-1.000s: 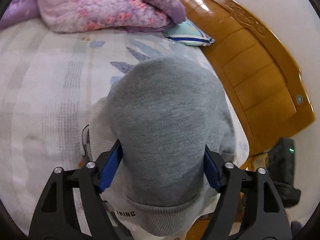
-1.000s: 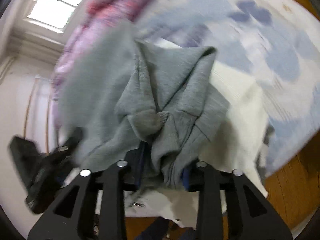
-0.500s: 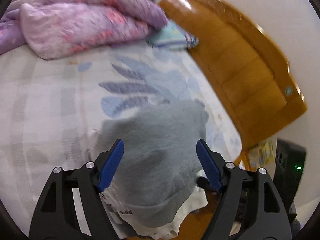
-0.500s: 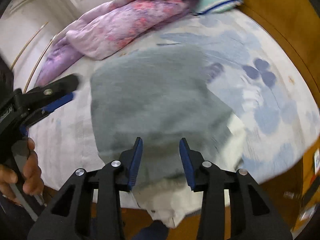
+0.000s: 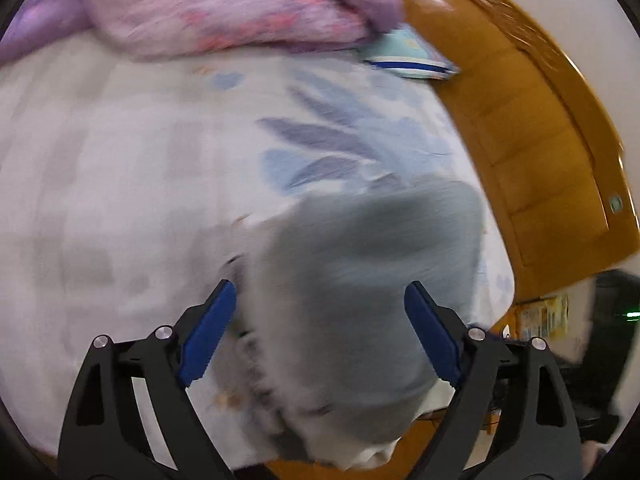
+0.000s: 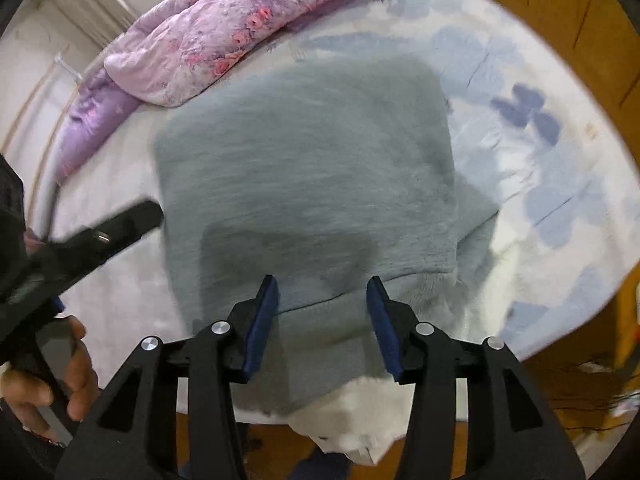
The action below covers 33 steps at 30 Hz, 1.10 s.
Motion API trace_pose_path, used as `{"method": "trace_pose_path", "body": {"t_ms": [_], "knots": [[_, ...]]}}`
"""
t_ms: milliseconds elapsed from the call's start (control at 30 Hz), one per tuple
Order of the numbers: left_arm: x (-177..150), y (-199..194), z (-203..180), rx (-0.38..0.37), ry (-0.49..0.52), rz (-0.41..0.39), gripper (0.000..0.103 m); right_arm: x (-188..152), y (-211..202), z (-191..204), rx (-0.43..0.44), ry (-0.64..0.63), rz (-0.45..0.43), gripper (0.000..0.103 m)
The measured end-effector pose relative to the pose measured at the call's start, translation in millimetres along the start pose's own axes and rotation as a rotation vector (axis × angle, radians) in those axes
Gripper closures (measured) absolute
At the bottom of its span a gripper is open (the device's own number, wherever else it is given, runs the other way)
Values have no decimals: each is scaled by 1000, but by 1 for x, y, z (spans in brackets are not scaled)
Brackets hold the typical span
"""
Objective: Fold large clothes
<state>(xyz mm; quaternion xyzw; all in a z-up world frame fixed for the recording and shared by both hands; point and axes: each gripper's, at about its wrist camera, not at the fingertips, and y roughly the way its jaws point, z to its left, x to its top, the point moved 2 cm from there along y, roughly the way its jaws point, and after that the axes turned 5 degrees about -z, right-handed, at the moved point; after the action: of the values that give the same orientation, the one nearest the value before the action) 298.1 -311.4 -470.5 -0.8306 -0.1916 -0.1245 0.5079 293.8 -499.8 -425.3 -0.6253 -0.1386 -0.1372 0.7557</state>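
A grey sweatshirt (image 6: 312, 168) lies folded on the bed with a white garment (image 6: 352, 420) under it, hanging over the bed's near edge. It also shows in the left wrist view (image 5: 360, 280), blurred by motion. My right gripper (image 6: 322, 320) is open and empty above the sweatshirt's near hem. My left gripper (image 5: 320, 332) is open and empty above the sweatshirt; it also shows in the right wrist view (image 6: 100, 236), held by a hand at the left.
A pink and purple quilt (image 6: 224, 36) is bunched at the far side of the bed. A teal striped pillow (image 5: 408, 54) lies beside the wooden headboard (image 5: 540, 128). The floral bedsheet (image 5: 140, 160) covers the bed. A black device (image 5: 616, 320) stands on the floor.
Both grippers let go of the grey sweatshirt, which dropped flat onto the bed. Both grippers have since pulled back and up, open.
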Motion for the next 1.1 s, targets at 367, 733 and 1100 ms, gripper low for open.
{"method": "trace_pose_path", "body": {"t_ms": [367, 733, 1100], "knots": [[-40, -30, 114, 108, -158, 169, 8, -32, 21, 129, -242, -213, 73, 19], [-31, -105, 186, 111, -82, 164, 5, -41, 21, 224, -333, -227, 51, 19], [-5, -203, 209, 141, -17, 82, 5, -48, -32, 294, -371, -210, -12, 19]]}}
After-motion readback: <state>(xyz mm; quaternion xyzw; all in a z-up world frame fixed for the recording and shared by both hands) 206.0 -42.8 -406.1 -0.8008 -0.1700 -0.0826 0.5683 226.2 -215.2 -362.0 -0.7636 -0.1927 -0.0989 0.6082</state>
